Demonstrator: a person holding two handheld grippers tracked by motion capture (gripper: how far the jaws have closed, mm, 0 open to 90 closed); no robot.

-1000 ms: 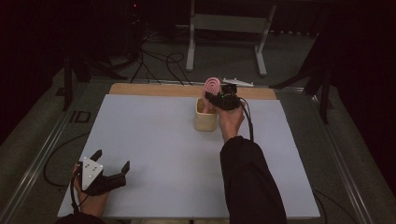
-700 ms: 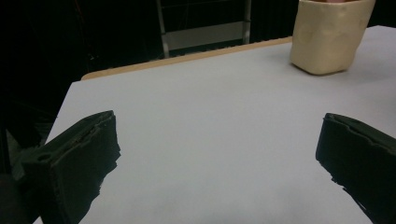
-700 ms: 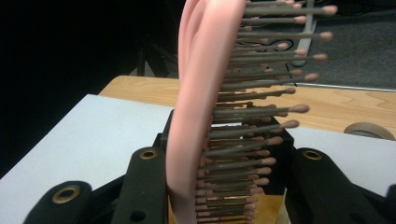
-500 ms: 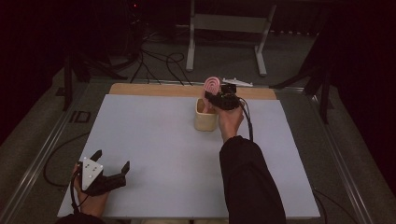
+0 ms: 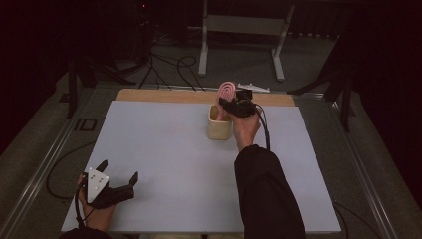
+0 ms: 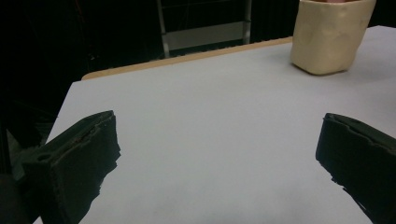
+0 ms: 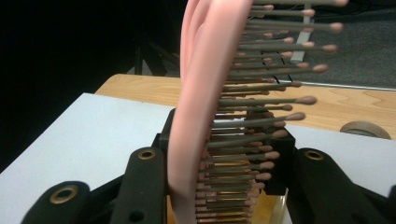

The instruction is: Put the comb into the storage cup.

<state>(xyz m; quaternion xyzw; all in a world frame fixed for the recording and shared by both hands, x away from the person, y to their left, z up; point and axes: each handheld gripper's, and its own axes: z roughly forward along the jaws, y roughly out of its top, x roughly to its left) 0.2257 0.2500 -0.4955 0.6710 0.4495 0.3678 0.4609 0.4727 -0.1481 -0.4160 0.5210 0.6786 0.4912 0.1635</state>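
**Pink hairbrush held over the cream cup**

We see 2 grippers at work on a white table. The right gripper sits at the far side of the table, just above and touching the rim area of a cream cup. Its jaws are clamped on a pink hairbrush, which stands upright with its head rising above the cup. In the right gripper view the hairbrush fills the middle: its pink back faces left, its brown bristles with rounded tips point right, and the 2 black jaws press on it from either side near its lower part. Below the brush we catch a glimpse of the cup's yellowish inside. We cannot tell whether the brush's lower end touches the cup's bottom.

The left gripper rests near the table's near left corner, well apart from the cup. Its jaws stand wide apart with nothing between them; in the left gripper view only bare table shows between the 2 black jaws, and the cup stands far off at the upper right.

Behind the white surface runs a strip of wood, and beyond it a metal stand on the dark floor.
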